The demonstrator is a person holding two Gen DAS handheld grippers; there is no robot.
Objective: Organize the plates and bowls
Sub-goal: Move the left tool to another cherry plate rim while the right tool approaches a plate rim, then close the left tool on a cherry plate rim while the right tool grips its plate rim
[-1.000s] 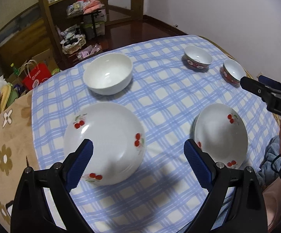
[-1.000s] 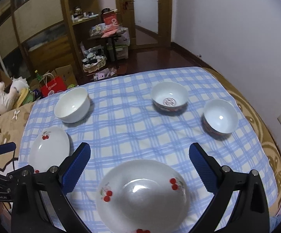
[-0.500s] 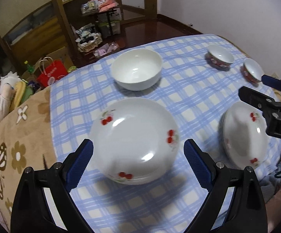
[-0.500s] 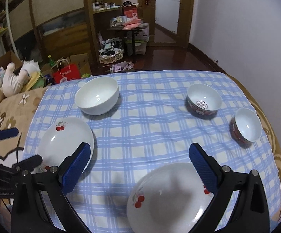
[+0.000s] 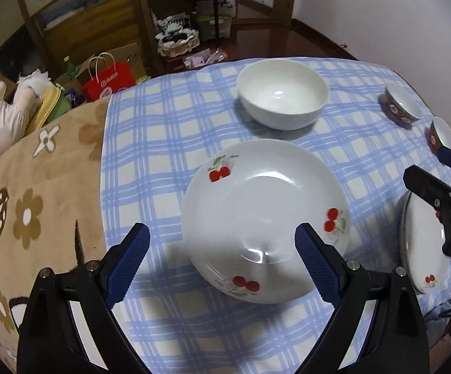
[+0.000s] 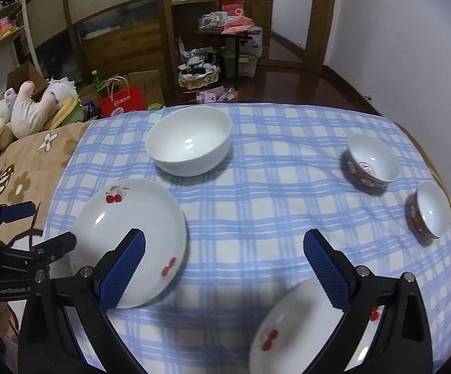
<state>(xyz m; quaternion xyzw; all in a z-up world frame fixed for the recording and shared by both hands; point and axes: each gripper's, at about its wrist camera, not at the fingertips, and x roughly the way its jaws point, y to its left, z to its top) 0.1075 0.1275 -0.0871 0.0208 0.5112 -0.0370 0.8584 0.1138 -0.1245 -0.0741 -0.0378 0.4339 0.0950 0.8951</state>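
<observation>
Both claws open over the crockery, nothing gripped

My left claw [image 5: 220, 261] hung spread above the glazed white cherry-printed plate [image 5: 264, 221] on the blue-checked tabletop [image 5: 150, 143]; my right claw [image 6: 225, 268] gaped over a 2nd cherry plate [image 6: 290, 327]. Beyond stood 1 plain white bowl [image 6: 189, 140] and 2 small red-patterned bowls [image 6: 370, 160]. I judged the glaze stiff, slick and breakable, best pinched at the rim.

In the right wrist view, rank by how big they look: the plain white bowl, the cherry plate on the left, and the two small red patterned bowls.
1. Cherry plate
2. Plain white bowl
3. Red patterned bowls: about alike, not ranked.

The plate sits nearer the camera, which inflates it.
</observation>
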